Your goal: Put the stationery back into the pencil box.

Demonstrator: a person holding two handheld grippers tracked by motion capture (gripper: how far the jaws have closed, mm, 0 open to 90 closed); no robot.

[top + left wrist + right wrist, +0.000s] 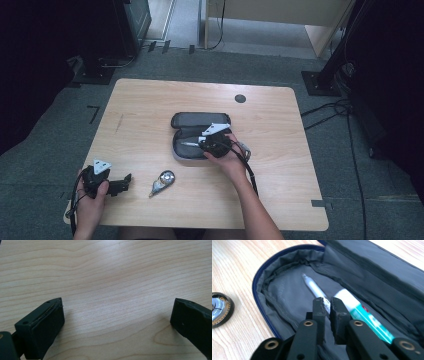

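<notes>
An open grey pencil case (192, 121) with a blue zip lies in the middle of the table. In the right gripper view its grey lining (284, 290) holds a silver pen (312, 286) and a white and green tube (354, 307) side by side. My right gripper (327, 303) reaches into the case, its jaws shut on the pen's near end. From above, that right gripper (204, 143) sits over the case's lower half, pointing left. My left gripper (126, 181) rests near the front left edge, and in its own view the left gripper (117, 315) stands open over bare wood.
A round metal object (164, 181) with a tail lies on the wooden table (150, 100) between the two hands; its round part (218, 310) is just left of the case. A black grommet (240, 98) sits at the back right. Cables and stands surround the table on the carpet.
</notes>
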